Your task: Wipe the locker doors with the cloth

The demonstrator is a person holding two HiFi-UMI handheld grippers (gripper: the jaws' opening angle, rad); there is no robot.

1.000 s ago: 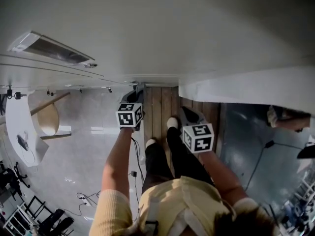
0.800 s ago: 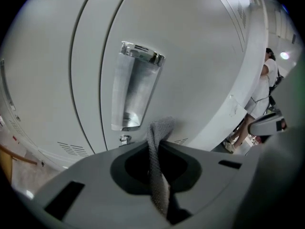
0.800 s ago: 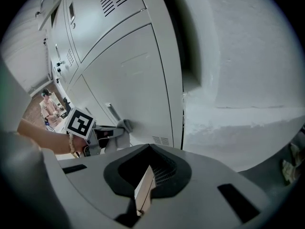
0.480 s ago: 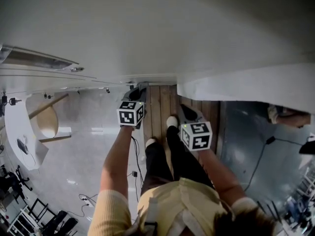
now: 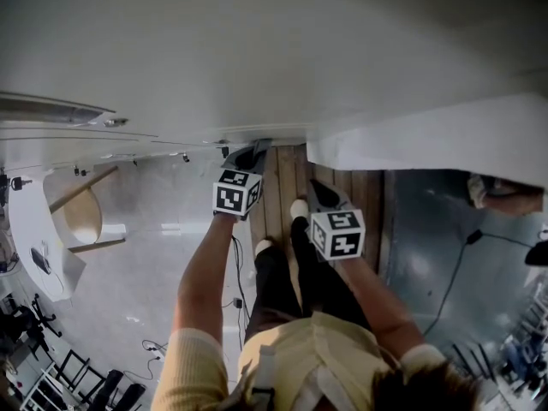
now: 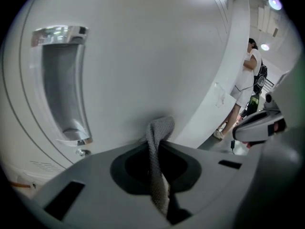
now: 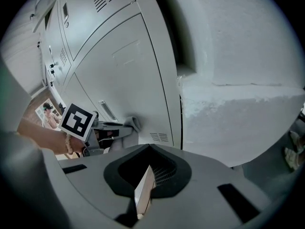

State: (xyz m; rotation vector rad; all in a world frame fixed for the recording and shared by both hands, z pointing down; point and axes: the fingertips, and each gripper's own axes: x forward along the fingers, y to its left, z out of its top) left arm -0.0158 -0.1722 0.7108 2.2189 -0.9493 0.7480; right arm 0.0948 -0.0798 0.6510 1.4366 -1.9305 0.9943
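left gripper (image 5: pixel 242 158) pinching cloth (image 6: pixel 159 132) against locker door (image 6: pixel 143 56) (seemingly touching) | right gripper (image 7: pixel 145 190) closed, empty | risk: thin fold slips out under drag

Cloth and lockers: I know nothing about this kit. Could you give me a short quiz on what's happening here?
1. True or false: the left gripper is clamped on the grey cloth.
2. What is the cloth pressed against? A) the wooden floor B) the white locker door C) a chair
3. Fill in the blank: the right gripper holds nothing, and its fingers are ____.

Key: 1 true; 2 B; 3 shut.
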